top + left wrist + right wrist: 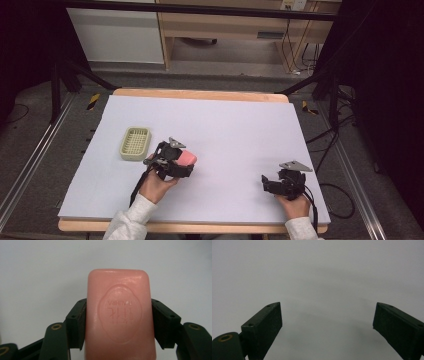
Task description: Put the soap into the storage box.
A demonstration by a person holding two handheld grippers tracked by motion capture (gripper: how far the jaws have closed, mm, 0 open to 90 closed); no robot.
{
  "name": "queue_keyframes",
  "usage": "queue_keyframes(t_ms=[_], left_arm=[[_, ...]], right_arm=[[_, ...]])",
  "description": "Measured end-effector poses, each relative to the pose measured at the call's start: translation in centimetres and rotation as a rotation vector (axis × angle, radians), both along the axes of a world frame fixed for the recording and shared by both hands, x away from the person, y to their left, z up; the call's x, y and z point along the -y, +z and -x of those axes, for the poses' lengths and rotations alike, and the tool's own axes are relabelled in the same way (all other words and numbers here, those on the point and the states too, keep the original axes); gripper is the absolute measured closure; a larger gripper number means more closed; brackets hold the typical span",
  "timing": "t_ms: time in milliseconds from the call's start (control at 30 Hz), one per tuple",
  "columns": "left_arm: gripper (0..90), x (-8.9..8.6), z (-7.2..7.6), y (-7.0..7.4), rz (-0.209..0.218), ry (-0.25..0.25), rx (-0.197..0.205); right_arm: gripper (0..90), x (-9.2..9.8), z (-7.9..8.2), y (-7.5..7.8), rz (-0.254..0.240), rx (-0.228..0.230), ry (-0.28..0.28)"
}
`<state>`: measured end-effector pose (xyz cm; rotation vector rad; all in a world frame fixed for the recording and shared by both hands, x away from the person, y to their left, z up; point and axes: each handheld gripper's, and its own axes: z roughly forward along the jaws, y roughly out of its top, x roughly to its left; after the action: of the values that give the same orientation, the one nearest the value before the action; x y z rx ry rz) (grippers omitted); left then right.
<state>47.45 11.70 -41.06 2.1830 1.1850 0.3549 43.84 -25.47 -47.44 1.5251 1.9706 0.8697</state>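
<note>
- The left gripper [187, 161] has its jaws clamped on the long sides of a pink soap bar [120, 315], held just above the worktop [240, 130] left of its middle.
- A pale slotted soap dish [135, 143] sits near the left edge.
- Risk: the smooth soap could slide from the pads or miss the dish.
- The right gripper [267, 181] rests near the front right corner, jaws wide and empty.

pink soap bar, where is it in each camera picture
High view: the pink soap bar sits left of centre, clamped in the left gripper, right of the soap dish.
Left gripper view: it stands in the middle, pressed between the two black jaws.
Right gripper view: it is not in this picture; the right gripper stands open over bare mat.
Shared landmark: the pale mat.
</note>
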Motion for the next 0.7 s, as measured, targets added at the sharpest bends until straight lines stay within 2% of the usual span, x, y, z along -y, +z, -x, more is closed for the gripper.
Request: queue_keyframes(t_ms=[400, 700], left_arm=[[37.2, -3.6, -0.1, 0.5, 0.006, 0.051, 0.005], [37.2, -6.2, -0.3, 1.0, -0.001, 0.121, 0.024]], right_arm=[[9.1, 0.1, 0.2, -0.1, -0.002, 0.0, 0.001], [9.1, 0.0, 0.2, -0.2, -0.001, -0.004, 0.004]])
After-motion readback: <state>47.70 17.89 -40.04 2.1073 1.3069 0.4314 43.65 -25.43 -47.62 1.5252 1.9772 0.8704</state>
